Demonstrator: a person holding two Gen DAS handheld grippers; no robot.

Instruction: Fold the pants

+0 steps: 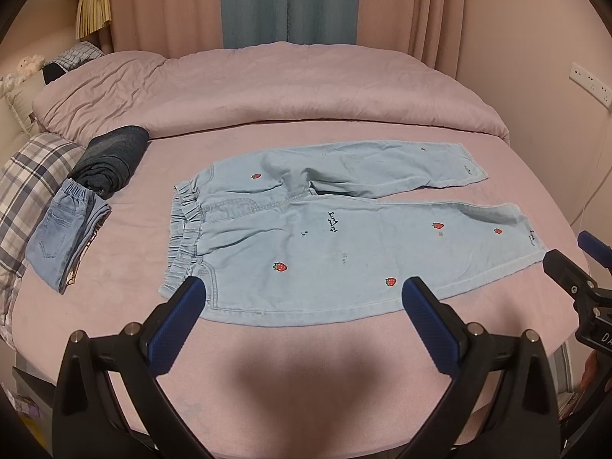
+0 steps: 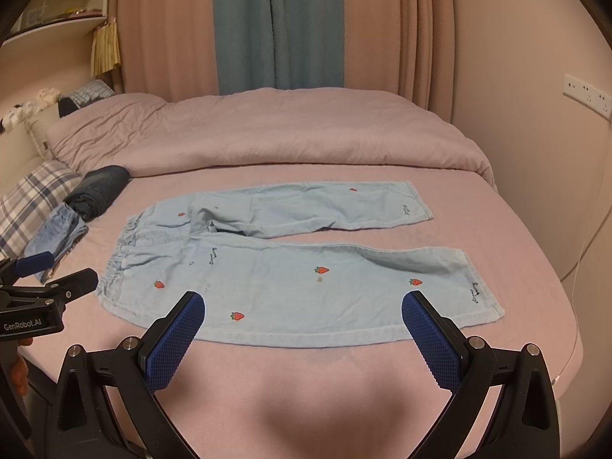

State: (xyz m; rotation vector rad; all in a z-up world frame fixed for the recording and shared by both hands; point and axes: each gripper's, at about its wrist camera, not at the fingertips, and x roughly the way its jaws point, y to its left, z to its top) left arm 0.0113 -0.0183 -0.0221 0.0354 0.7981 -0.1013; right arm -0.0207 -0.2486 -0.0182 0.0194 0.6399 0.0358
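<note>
Lying flat across the pink bed (image 1: 114, 267), the light blue pants (image 1: 325, 237) fill the middle of the left wrist view, waistband to the left and both legs spread out to the right, the far leg angled slightly away from the near one. The left hand-held gripper (image 1: 302, 294) hangs above the near edge of the pants with its blue-padded fingers (image 1: 179, 325) spread wide and nothing between them. A folded pair of jeans (image 1: 65, 237) and a dark rolled garment (image 1: 111, 160) sit at the left beside a plaid pillow (image 1: 26, 191). A rumpled pink duvet (image 1: 267, 91) lies behind.

From the right wrist view, the pants (image 2: 298, 267) lie the same way, red strawberry patches dotted over the fabric. The right hand-held gripper (image 2: 302, 306) is wide open and empty, poised over the near leg's lower edge. The other gripper's black body shows at the left margin, its fingers apart.
</note>
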